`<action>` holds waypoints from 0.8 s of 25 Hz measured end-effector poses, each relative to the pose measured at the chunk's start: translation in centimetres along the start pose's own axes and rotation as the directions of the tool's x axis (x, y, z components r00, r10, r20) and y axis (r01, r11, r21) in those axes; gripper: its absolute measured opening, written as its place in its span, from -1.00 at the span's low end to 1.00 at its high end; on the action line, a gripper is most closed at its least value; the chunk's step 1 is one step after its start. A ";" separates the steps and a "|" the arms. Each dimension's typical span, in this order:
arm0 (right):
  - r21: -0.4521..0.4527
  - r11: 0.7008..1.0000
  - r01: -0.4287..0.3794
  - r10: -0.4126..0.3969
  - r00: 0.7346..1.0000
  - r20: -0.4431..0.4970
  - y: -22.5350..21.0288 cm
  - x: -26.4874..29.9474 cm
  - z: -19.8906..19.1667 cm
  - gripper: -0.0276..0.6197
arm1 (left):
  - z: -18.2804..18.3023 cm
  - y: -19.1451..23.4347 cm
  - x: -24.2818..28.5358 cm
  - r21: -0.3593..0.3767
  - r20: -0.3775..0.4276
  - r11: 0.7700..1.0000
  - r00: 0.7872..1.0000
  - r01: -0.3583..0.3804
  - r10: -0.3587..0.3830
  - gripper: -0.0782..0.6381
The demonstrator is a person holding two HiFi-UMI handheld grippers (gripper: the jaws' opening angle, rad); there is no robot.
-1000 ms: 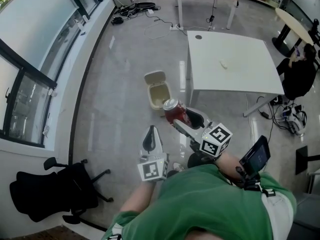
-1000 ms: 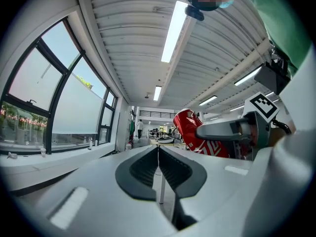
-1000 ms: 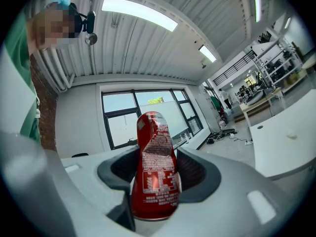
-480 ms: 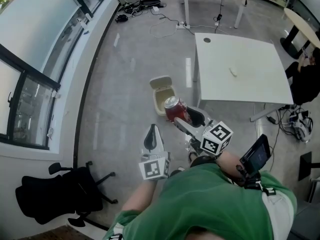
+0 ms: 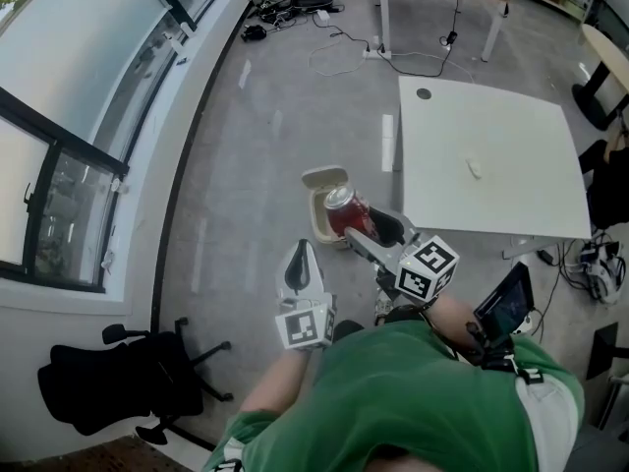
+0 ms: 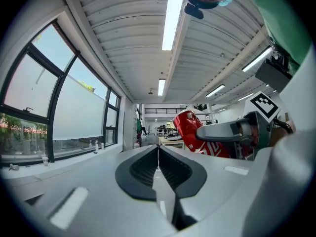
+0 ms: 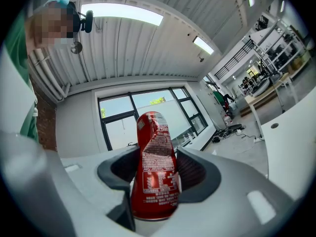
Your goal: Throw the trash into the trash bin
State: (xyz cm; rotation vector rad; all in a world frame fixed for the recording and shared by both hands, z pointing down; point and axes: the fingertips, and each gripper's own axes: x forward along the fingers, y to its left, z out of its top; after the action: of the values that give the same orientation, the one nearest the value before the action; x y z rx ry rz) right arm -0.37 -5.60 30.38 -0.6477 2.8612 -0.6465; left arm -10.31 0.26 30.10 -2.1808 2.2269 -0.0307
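Note:
A crushed red soda can [image 5: 345, 213] [image 7: 155, 172] stands clamped between the jaws of my right gripper [image 5: 364, 226] [image 7: 155, 174], which is shut on it. In the head view the can hangs over the near rim of a small cream trash bin [image 5: 320, 224] whose lid [image 5: 325, 176] is flipped open on the grey floor. My left gripper [image 5: 298, 268] [image 6: 158, 164] is shut with nothing in it, held to the left of and nearer than the bin. The left gripper view also catches the red can [image 6: 190, 130] off to its right.
A white table [image 5: 491, 160] stands right of the bin, with a small scrap [image 5: 474, 168] on top. A black office chair [image 5: 118, 386] sits at lower left by the window wall [image 5: 79, 116]. Cables [image 5: 344, 47] lie on the floor farther off.
The view has shifted forward: the bin and table now lie closer to me, and the can has come over the bin's near rim. Both grippers keep their states.

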 end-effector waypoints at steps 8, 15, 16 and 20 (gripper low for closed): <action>0.020 1.000 -0.001 0.001 1.000 -0.021 -3.4 2.1 0.3 -0.19 | -0.6 0.6 3.4 0.020 -0.029 0.999 0.999 -0.036 0.036 -0.76; 0.020 0.999 0.047 -0.045 0.997 -0.055 -5.1 5.1 -1.0 -0.19 | -2.2 3.0 6.0 -0.001 -0.035 1.000 0.999 0.011 -0.011 -0.76; 0.021 0.998 0.059 -0.058 0.997 -0.059 -5.4 5.7 -1.2 -0.19 | -2.5 3.5 6.6 -0.004 -0.039 1.000 0.999 0.021 -0.022 -0.76; 0.024 0.993 0.112 -0.110 0.991 -0.074 -6.7 7.8 -1.7 -0.19 | -3.2 5.4 9.1 -0.018 -0.052 0.998 0.997 0.061 -0.062 -0.76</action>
State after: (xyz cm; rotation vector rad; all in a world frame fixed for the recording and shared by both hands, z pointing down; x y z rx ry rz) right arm -5.25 -13.85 34.54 -0.8006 2.8927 -0.7395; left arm -15.97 -8.73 33.09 -2.2834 2.1935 -0.0720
